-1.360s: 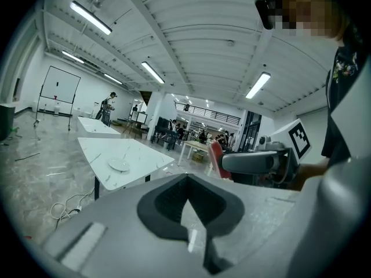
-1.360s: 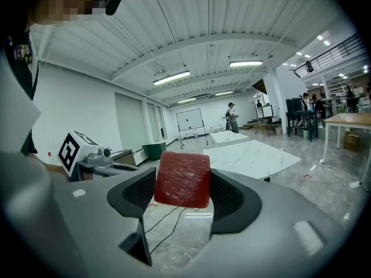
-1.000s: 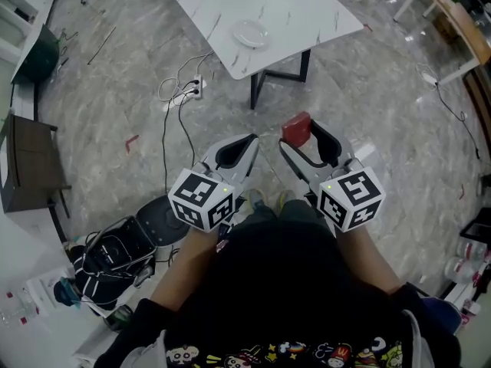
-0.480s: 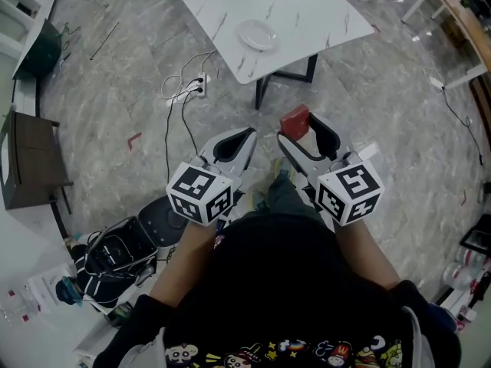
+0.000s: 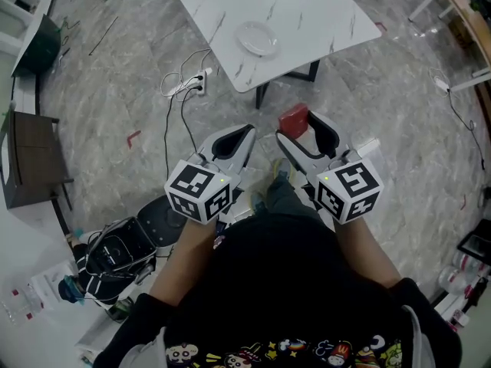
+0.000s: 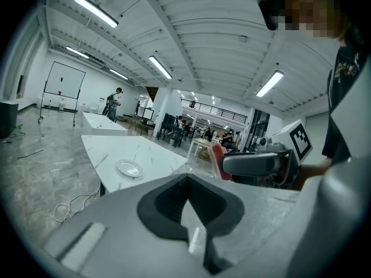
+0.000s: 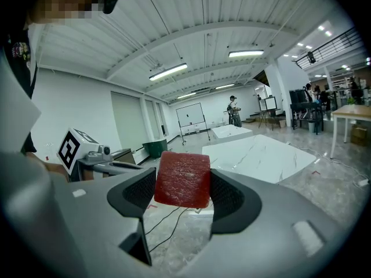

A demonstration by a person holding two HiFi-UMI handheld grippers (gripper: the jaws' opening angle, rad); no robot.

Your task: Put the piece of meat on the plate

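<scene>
The right tongs [image 5: 299,129] grasp the meat [image 5: 294,119]; the left tongs [image 5: 245,132] are clenched and empty. The plate [image 5: 257,37] waits far off on the desk [image 5: 314,6], so carrying and placing remain.

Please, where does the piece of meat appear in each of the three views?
Head view: meat near the centre, between the jaws of the right gripper.
Left gripper view: meat right of centre, a red edge.
Right gripper view: meat at the centre, clamped.
Shared landmark: white table.
</scene>
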